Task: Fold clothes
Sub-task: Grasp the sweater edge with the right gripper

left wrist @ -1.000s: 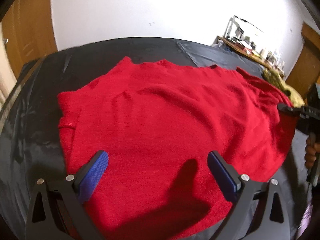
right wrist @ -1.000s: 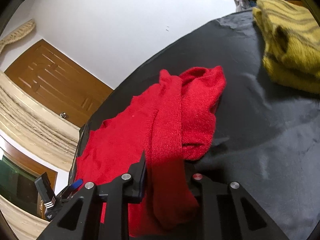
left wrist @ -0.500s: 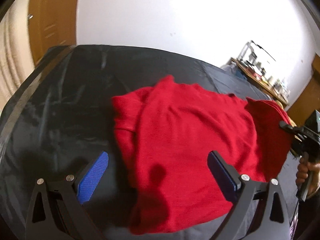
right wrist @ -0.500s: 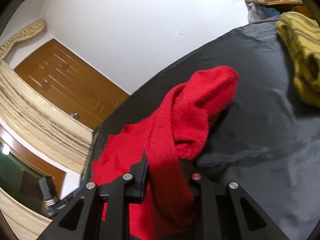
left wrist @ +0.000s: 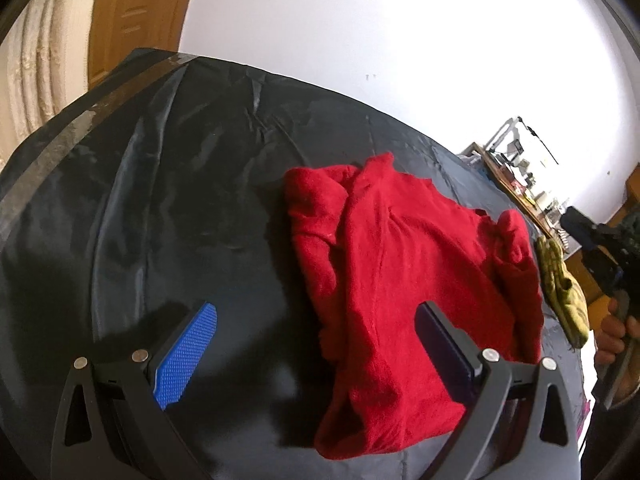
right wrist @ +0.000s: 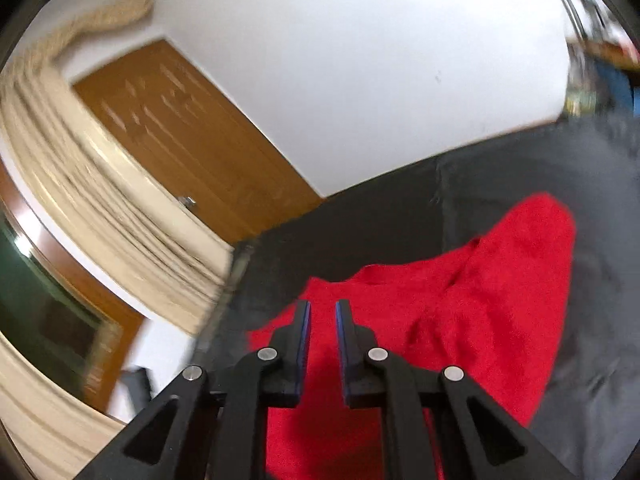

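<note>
Red knitted sweater (left wrist: 400, 280), soft and fuzzy, lies loosely bunched on a table covered in shiny black cloth (left wrist: 180, 200). In the left wrist view it sits from the centre toward 3 o'clock, with one rounded lobe hanging toward 6 o'clock.

At 7 o'clock in that view, the left gripper (left wrist: 316, 344) hovers above the table with its blue-padded fingers (left wrist: 188, 352) spread wide and holding nothing; the right-hand pad overlaps the sweater's edge, though contact cannot be confirmed. At 3 o'clock, a yellow-green fuzzy garment (left wrist: 564, 288) lies just beside the sweater.

In the blurred right wrist view, the right gripper (right wrist: 322, 316) points over the sweater with its fingers narrowly apart and nothing between them; red knit fills the frame from 6 to 3 o'clock.

The knit looks light, limp and stretchy, likely to sag and drag against the cloth instead of sliding. A firm pinch on a doubled edge, such as the hem or a shoulder seam, would probably hold best.
</note>
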A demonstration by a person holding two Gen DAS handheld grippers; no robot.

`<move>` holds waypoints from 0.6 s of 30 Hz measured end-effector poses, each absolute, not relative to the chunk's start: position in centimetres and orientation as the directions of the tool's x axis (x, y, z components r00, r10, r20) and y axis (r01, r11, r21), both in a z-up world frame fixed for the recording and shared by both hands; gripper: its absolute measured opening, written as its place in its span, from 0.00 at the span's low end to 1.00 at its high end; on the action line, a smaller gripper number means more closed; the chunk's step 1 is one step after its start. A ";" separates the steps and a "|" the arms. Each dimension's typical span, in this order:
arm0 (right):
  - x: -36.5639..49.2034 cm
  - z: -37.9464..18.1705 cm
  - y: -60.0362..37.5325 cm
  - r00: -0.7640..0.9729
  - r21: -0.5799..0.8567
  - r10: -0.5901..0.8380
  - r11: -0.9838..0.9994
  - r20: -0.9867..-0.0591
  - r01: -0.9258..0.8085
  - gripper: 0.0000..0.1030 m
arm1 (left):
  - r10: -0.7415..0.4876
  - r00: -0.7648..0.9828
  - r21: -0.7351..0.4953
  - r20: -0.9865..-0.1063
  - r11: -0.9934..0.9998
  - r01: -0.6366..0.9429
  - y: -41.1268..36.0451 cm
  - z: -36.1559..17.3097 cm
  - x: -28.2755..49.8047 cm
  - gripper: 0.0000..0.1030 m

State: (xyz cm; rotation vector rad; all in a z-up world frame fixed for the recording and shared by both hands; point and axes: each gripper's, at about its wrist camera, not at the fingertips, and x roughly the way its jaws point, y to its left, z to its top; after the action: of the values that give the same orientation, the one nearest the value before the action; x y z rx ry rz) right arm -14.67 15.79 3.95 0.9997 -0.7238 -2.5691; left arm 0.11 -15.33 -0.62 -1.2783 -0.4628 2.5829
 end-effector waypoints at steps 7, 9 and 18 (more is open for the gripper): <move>-11.3 1.8 16.8 -0.737 0.199 -0.140 -0.980 -0.661 0.008 0.40 | 0.330 -0.588 -0.365 -0.739 -0.929 -0.063 -14.9 -0.9 0.1 0.97; -9.3 1.4 16.3 -0.756 0.069 -0.059 -0.997 -0.652 0.018 0.81 | 0.321 -0.578 -0.359 -0.750 -0.932 -0.050 -14.8 -1.1 -0.1 0.97; -6.5 -1.3 9.2 -0.757 -0.272 0.014 -0.937 -0.653 0.218 0.82 | 0.308 -0.574 -0.316 -0.758 -0.945 -0.090 -12.8 0.7 0.3 0.97</move>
State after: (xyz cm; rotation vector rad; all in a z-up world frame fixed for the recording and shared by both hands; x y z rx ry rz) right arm -6.47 9.22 -1.27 1.0438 0.5103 -2.7993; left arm 0.30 -12.79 0.71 -1.3121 -0.3577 2.5778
